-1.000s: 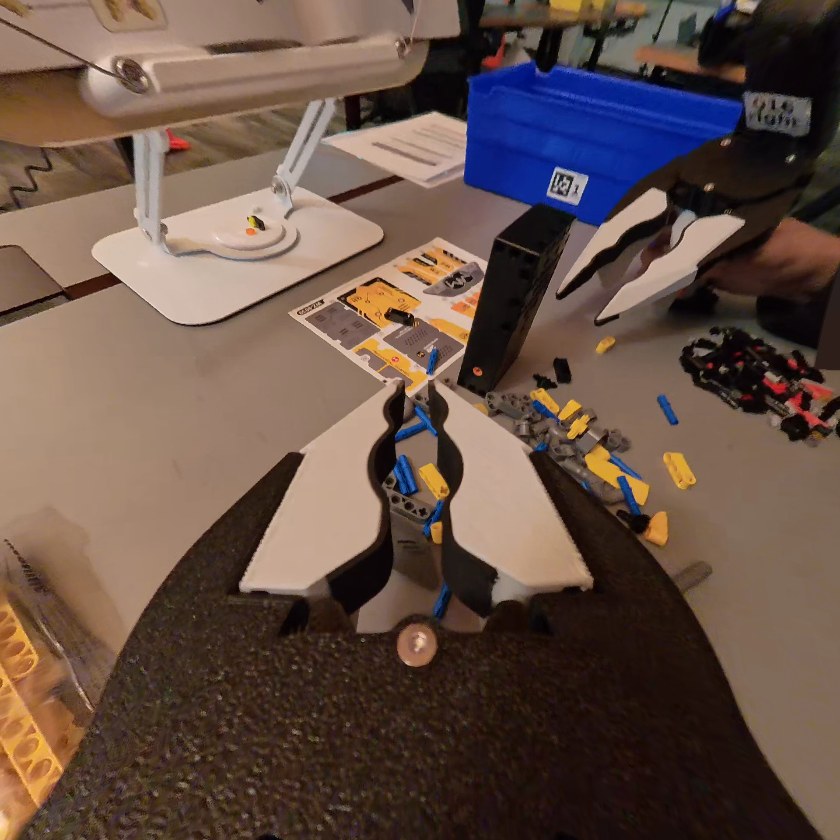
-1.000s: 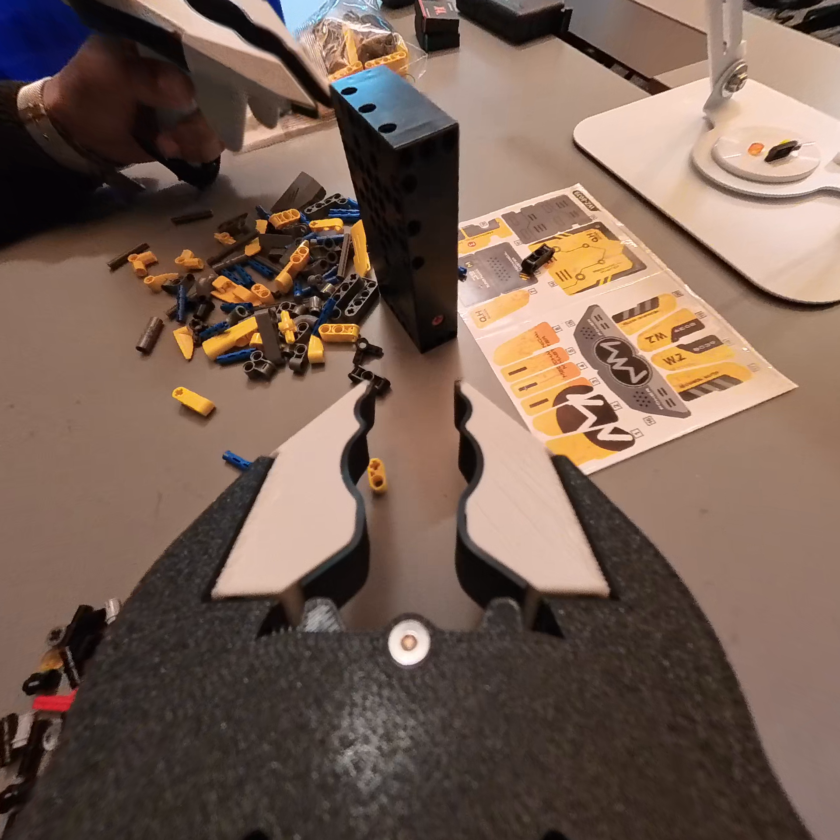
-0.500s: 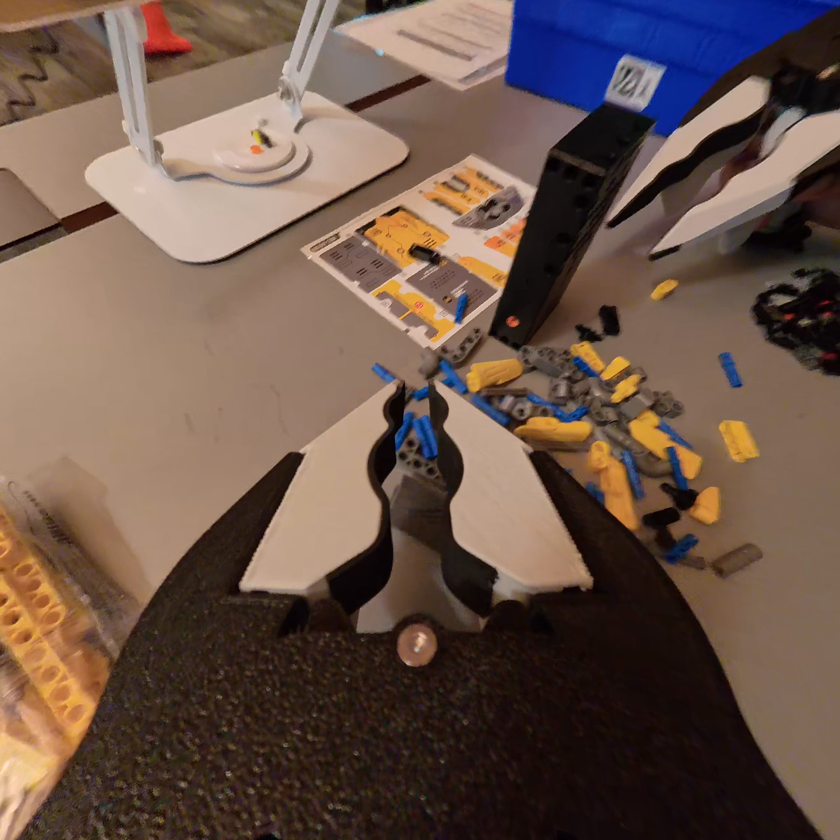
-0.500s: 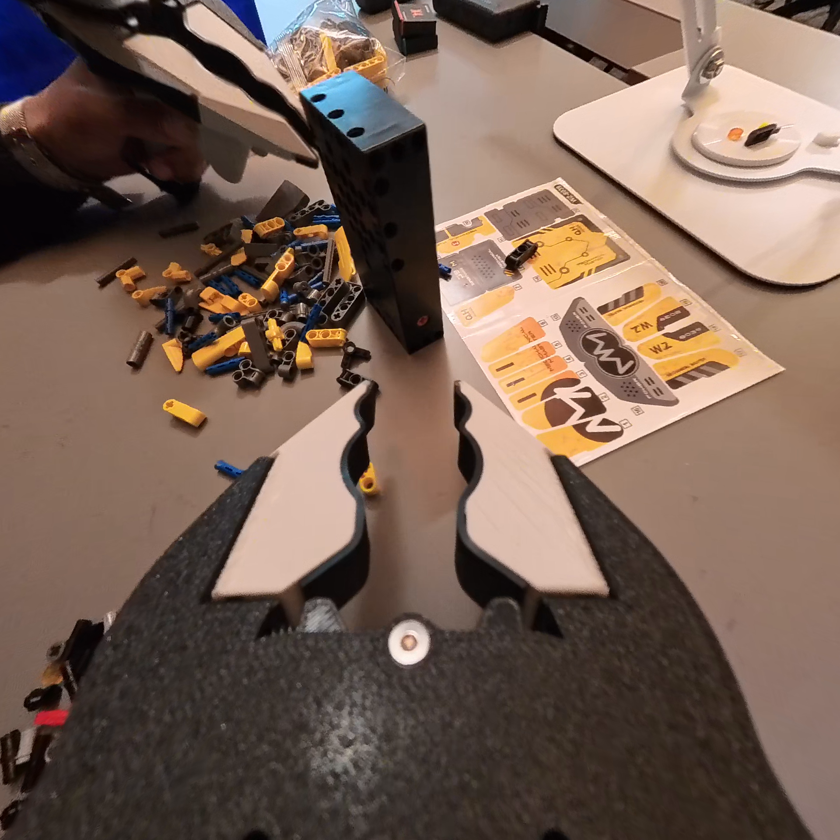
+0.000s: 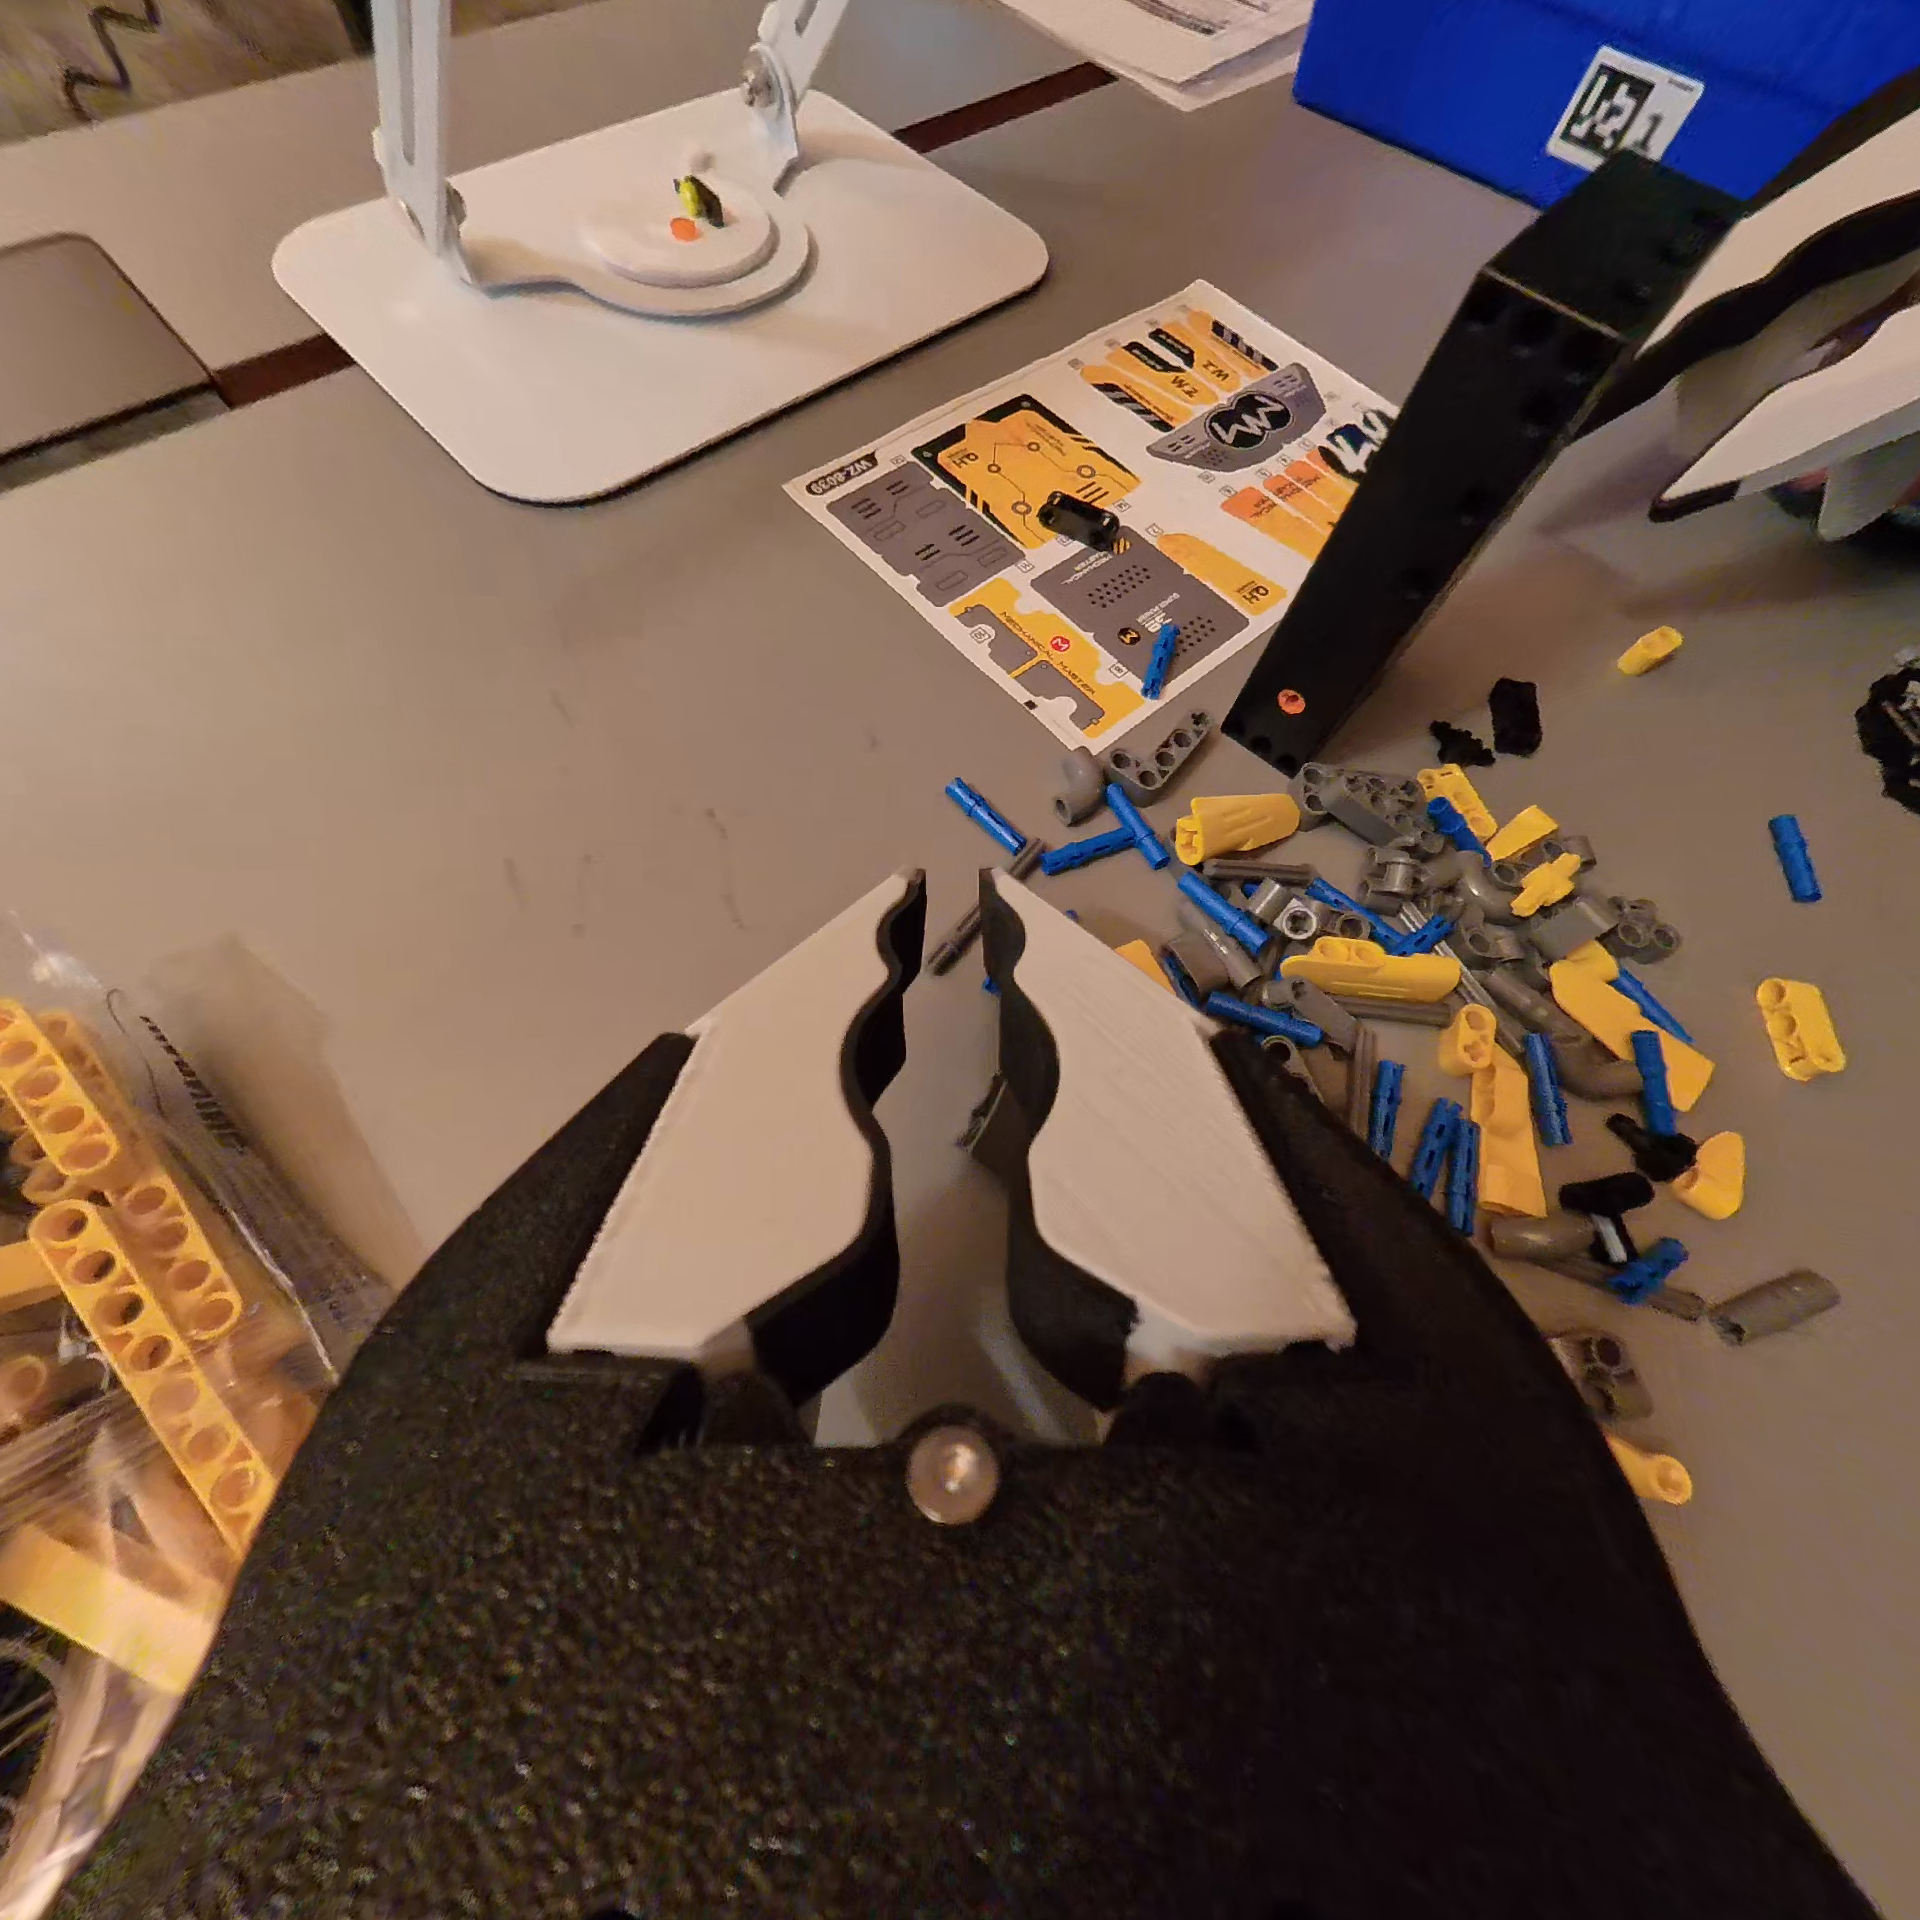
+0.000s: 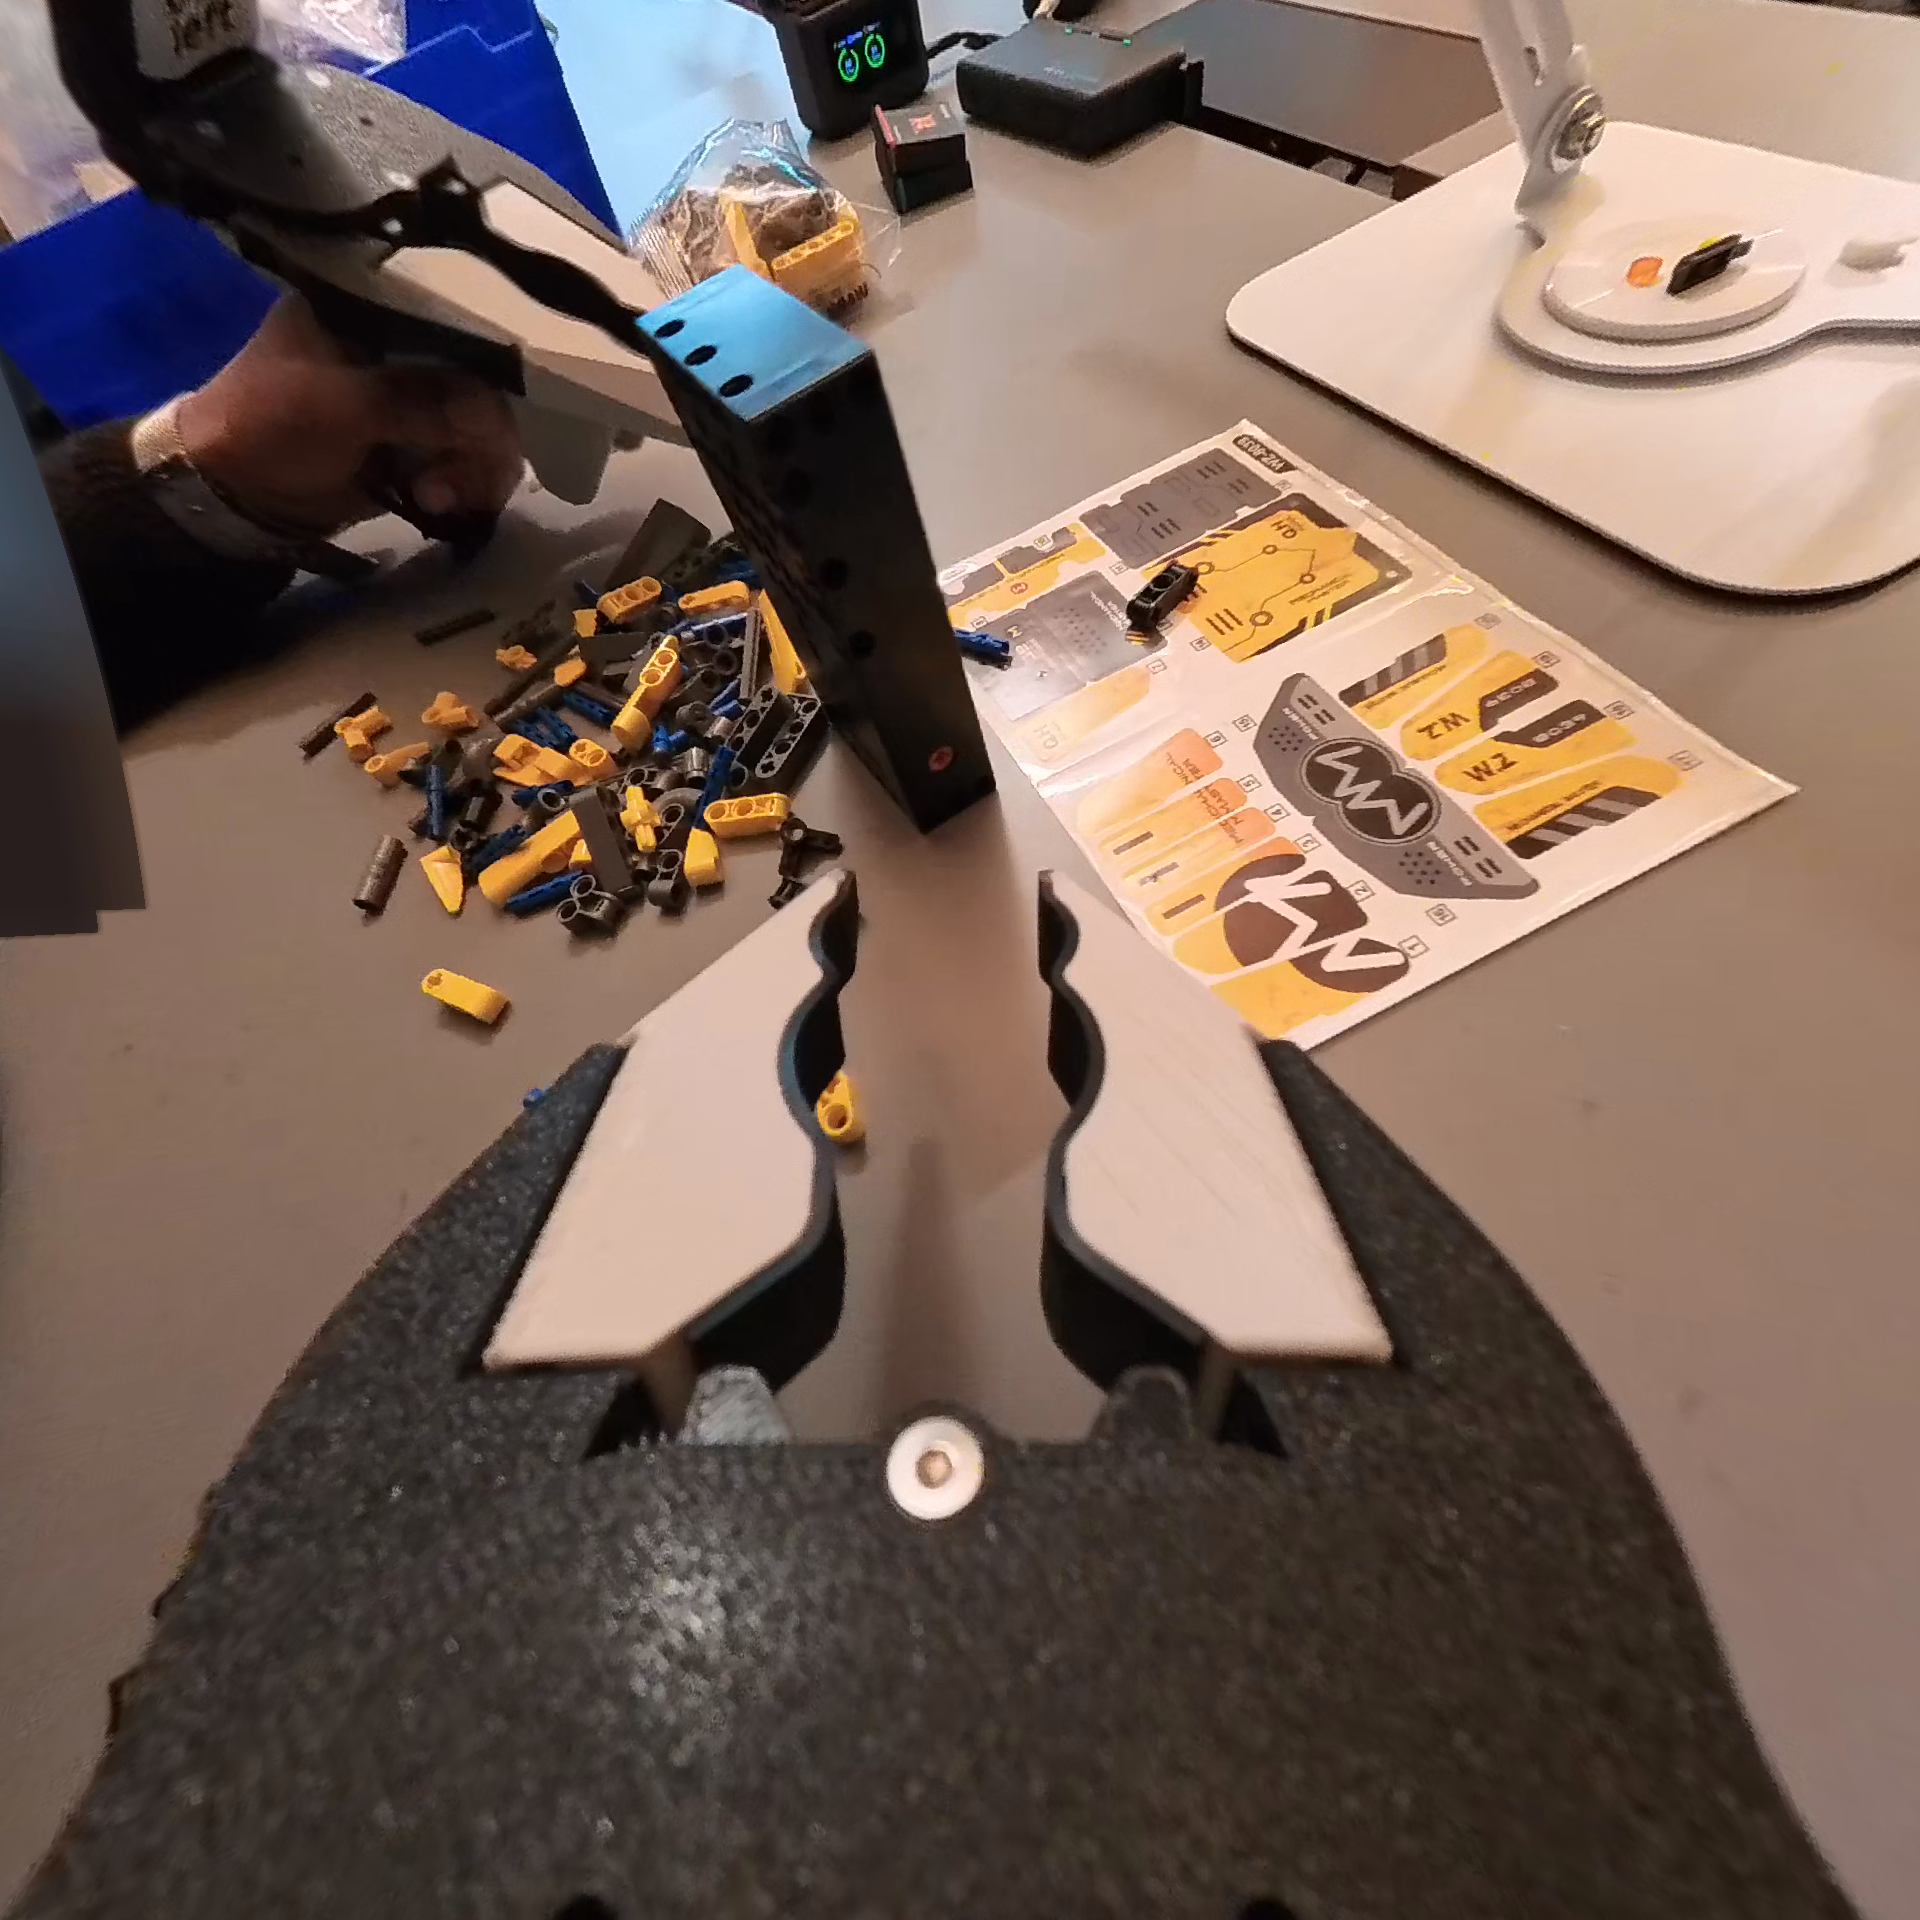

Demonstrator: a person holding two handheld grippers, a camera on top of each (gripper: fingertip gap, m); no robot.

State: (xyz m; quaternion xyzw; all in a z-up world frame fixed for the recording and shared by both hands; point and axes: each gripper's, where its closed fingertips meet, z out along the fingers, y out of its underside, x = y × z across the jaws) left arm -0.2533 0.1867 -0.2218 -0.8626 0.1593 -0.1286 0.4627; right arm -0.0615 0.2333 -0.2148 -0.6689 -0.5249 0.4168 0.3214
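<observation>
While the left gripper (image 5: 953, 894) is nearly closed on nothing beside the black block (image 5: 1455, 499), the right gripper (image 6: 945, 894) stands open before it.

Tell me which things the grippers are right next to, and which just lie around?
By the grippers:
- left gripper: pile of pieces
- right gripper: yellow piece, black block

Lying farther off:
- sticker sheet
- white stand
- bag
- blue bin
</observation>
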